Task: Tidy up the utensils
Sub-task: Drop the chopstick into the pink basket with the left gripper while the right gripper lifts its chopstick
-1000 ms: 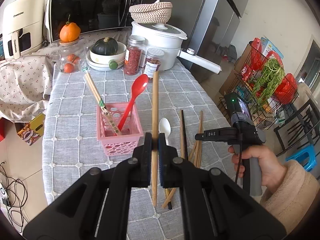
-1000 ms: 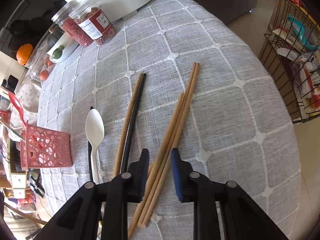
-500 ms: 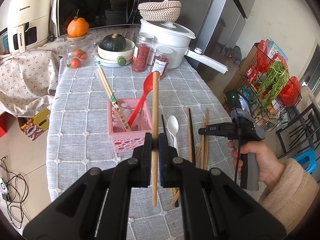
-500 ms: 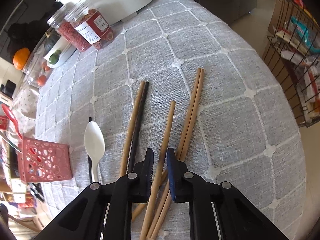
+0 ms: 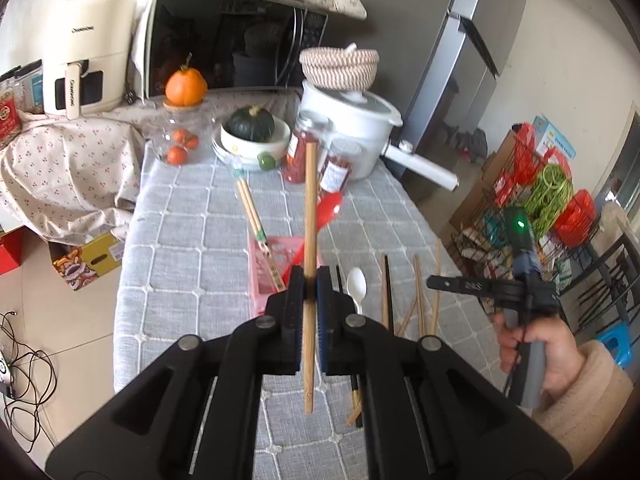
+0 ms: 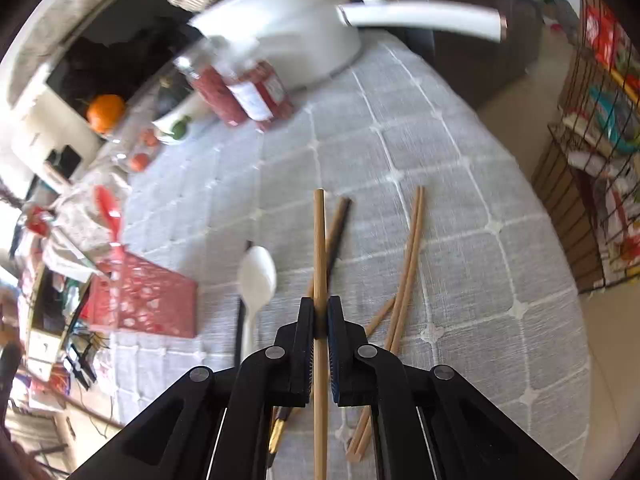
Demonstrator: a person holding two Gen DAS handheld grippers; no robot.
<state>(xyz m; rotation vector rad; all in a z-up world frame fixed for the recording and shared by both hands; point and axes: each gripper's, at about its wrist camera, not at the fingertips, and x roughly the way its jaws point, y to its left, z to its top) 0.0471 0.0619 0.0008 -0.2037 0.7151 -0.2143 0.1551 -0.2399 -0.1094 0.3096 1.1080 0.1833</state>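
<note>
My left gripper (image 5: 309, 286) is shut on a wooden chopstick (image 5: 309, 216), held upright above the table near the pink basket (image 5: 266, 276). The basket holds a red spoon (image 5: 328, 208) and a pair of chopsticks (image 5: 254, 216). My right gripper (image 6: 319, 316) is shut on another wooden chopstick (image 6: 319, 240), lifted off the cloth; it also shows in the left wrist view (image 5: 436, 282). On the table lie a white spoon (image 6: 256, 276), a dark chopstick (image 6: 336, 232) and several wooden chopsticks (image 6: 408, 260).
The grey checked tablecloth (image 6: 440, 160) carries two red-filled jars (image 6: 248, 92), a white pot (image 6: 288, 20) with a long handle, a bowl with a green squash (image 5: 252, 128) and an orange (image 5: 186, 86). A wire rack (image 5: 532, 196) stands right of the table.
My right gripper closed on one wooden chopstick and lifted it off the table. My left gripper rose and moved back with its chopstick still held.
</note>
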